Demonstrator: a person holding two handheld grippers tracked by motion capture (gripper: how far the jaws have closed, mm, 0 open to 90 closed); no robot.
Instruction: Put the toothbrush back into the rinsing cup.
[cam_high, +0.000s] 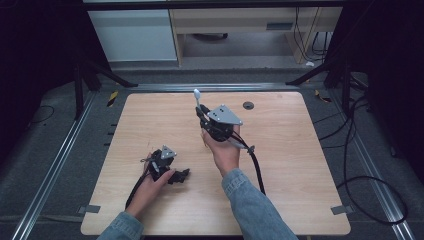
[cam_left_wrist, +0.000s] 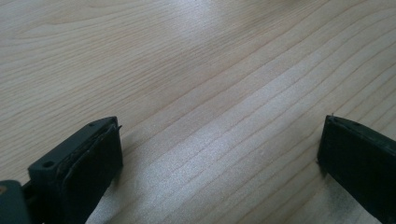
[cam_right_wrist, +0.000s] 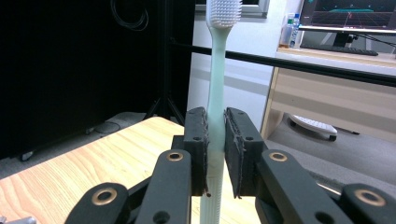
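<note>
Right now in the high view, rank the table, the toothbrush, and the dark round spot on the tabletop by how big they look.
1. Table, by far the largest.
2. Toothbrush, what shows above the right gripper.
3. Dark round spot, smallest, though near the toothbrush's visible part in area.

Wooden table, dark grommet near its far edge.

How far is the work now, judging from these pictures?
Done: the right gripper has its jaws shut on the toothbrush and holds it above the table, head away from the hand. In hand: the carrying. Left: putting it somewhere; the left gripper rests open on the wood.
</note>
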